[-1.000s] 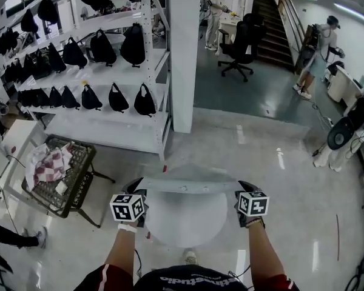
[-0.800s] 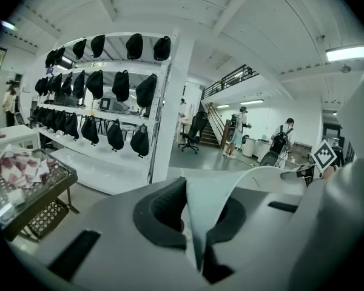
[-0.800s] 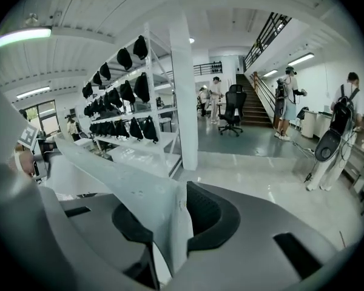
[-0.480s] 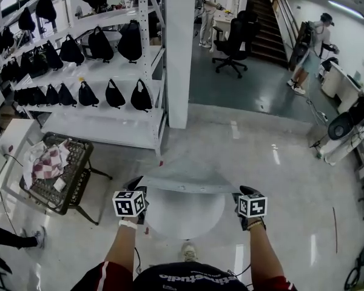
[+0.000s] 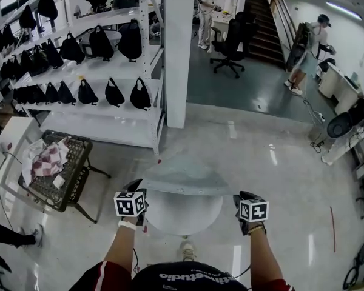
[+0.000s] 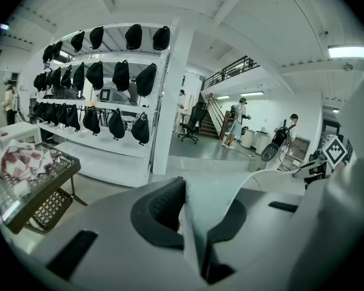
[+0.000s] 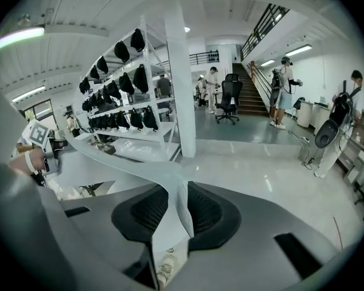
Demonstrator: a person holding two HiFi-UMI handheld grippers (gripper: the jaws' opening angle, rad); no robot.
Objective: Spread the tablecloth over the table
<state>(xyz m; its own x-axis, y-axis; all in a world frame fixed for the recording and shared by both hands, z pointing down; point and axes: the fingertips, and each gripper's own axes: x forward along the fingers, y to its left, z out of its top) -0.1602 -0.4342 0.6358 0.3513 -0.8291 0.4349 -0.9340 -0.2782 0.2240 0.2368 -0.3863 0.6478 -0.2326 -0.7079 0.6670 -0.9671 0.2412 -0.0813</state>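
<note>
A pale grey tablecloth (image 5: pixel 181 177) hangs between my two grippers above a round white table top (image 5: pixel 182 218). My left gripper (image 5: pixel 133 188) is shut on the cloth's left end; in the left gripper view the folded edge (image 6: pixel 197 223) is pinched between the pads. My right gripper (image 5: pixel 239 197) is at the cloth's right end. There the cloth's edge (image 7: pixel 177 208) runs between the jaws and lies against the right pad (image 7: pixel 206 211). A gap shows beside the left pad, and the jaws are closing.
A wire basket (image 5: pixel 67 177) with a checked cloth stands at the left. Behind it are white shelves of black bags (image 5: pixel 97 93) and a white pillar (image 5: pixel 177 53). A floor fan (image 5: pixel 340 126) stands at the right. An office chair (image 5: pixel 230 41) and people are far back.
Both grippers have come down and toward me, the right one more. The cloth, earlier a taut strip between them, now sags in a wider bulge, and its right end reaches less far.
</note>
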